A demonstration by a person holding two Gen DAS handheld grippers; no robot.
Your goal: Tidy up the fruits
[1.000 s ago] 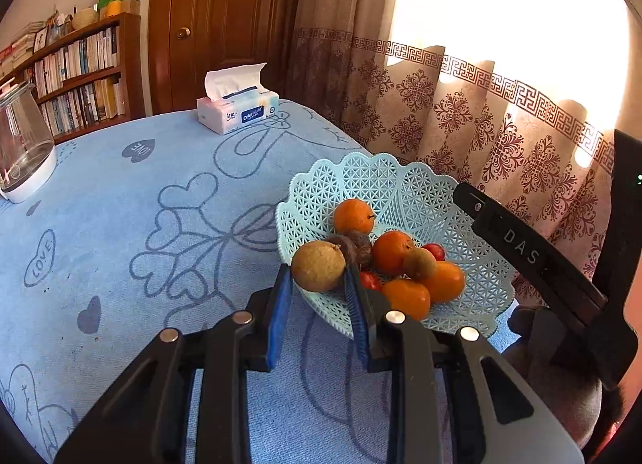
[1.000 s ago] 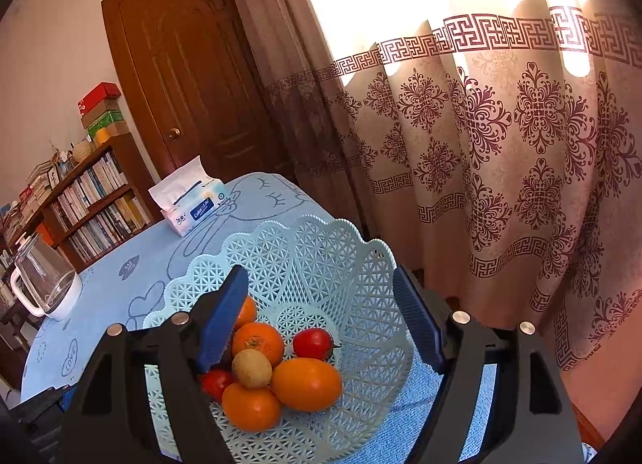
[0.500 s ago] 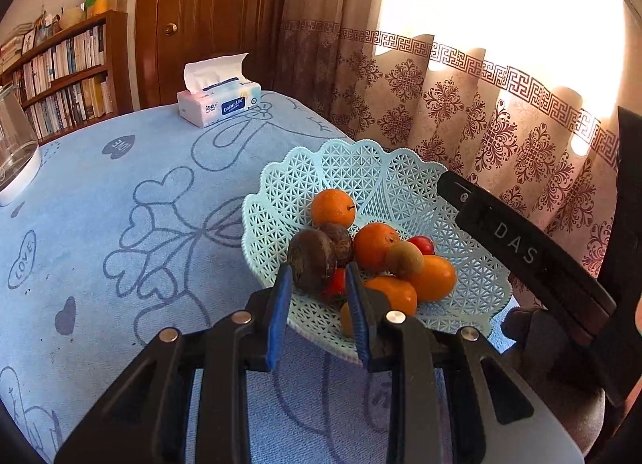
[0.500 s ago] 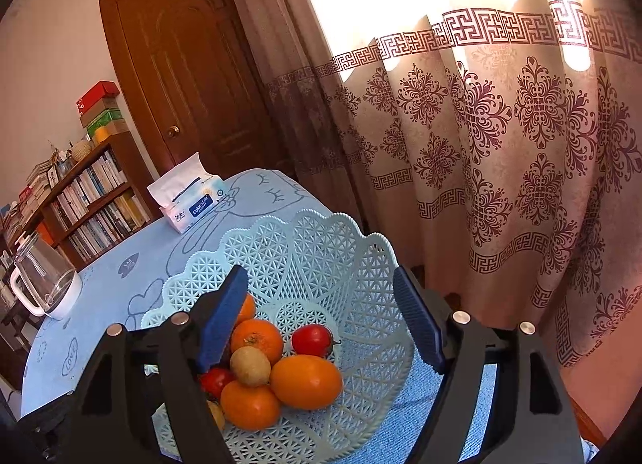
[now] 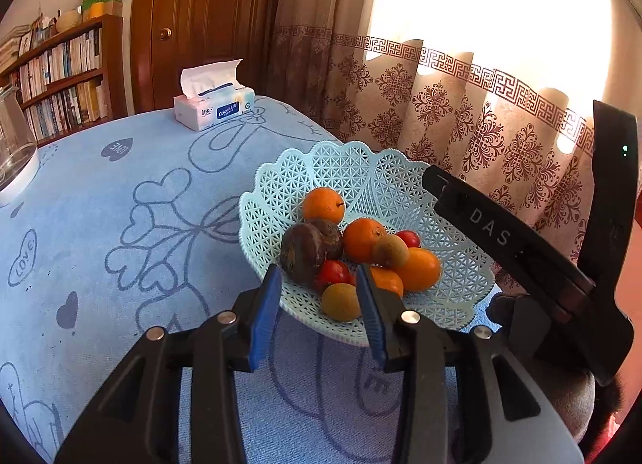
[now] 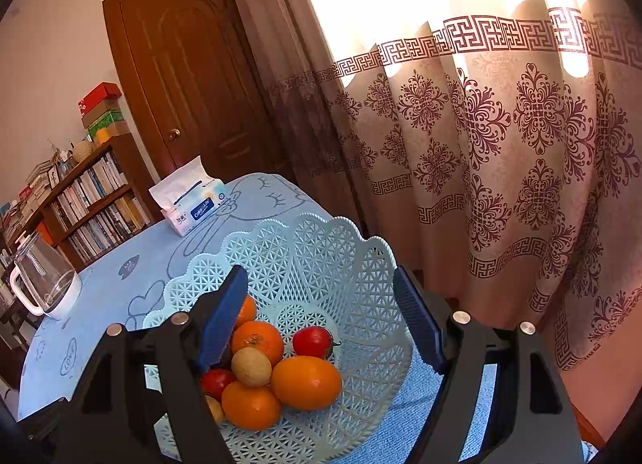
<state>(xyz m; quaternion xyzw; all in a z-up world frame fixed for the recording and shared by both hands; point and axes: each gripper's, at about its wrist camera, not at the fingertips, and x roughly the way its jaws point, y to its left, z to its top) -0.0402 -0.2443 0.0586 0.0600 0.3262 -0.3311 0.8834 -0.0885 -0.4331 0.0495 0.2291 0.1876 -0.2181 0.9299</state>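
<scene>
Fruit basket point(image 5: 363, 167) on blue cloth — "LOVE" hearts.
Left gripper point(image 5: 317, 303) jaws just opening, small brown fruit point(image 5: 340, 302) loose between; right gripper point(image 6: 321, 317) wide, empty — "DAS" printed.

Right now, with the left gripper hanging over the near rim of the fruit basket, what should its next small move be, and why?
Probably draw the left gripper back from the basket. Its jaws have just been opening, and the small brown fruit lies in the basket between the pads, seemingly untouched, so the drop looks done.

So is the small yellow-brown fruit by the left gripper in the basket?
In: the small yellow-brown fruit rests inside the basket, clear of the left gripper.
</scene>
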